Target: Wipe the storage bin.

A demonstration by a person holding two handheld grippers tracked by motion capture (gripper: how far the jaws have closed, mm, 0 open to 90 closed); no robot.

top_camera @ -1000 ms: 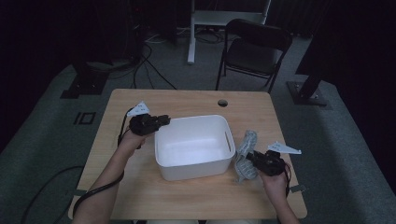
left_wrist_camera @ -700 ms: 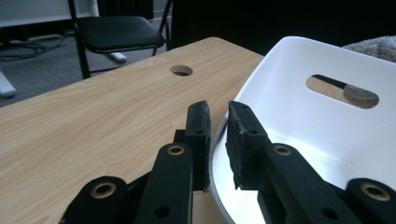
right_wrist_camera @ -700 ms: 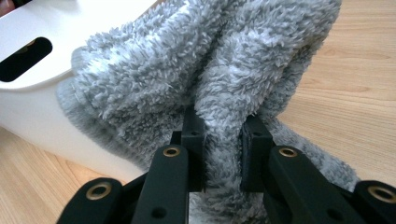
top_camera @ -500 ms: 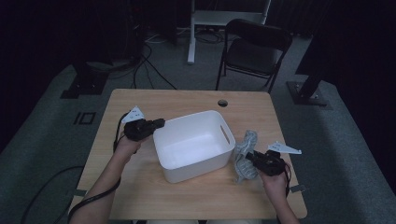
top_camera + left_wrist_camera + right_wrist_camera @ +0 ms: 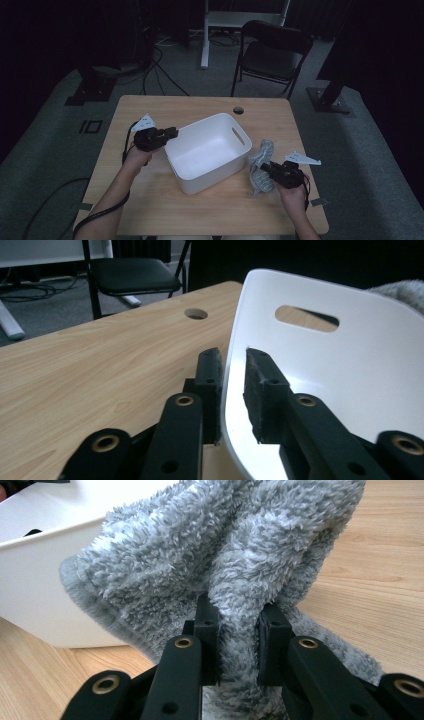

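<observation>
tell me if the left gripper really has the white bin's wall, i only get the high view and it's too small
observer: the left gripper straddles the wall of the white bin, one jaw outside and one inside. its jaws have just been opening, and the inner pad looks to stand off the plastic.
operator: and the right one, gripping that grey cloth or just lying on it
observer: the right gripper is shut on a fold of the grey cloth, with fleece bunched between the jaws.
</observation>
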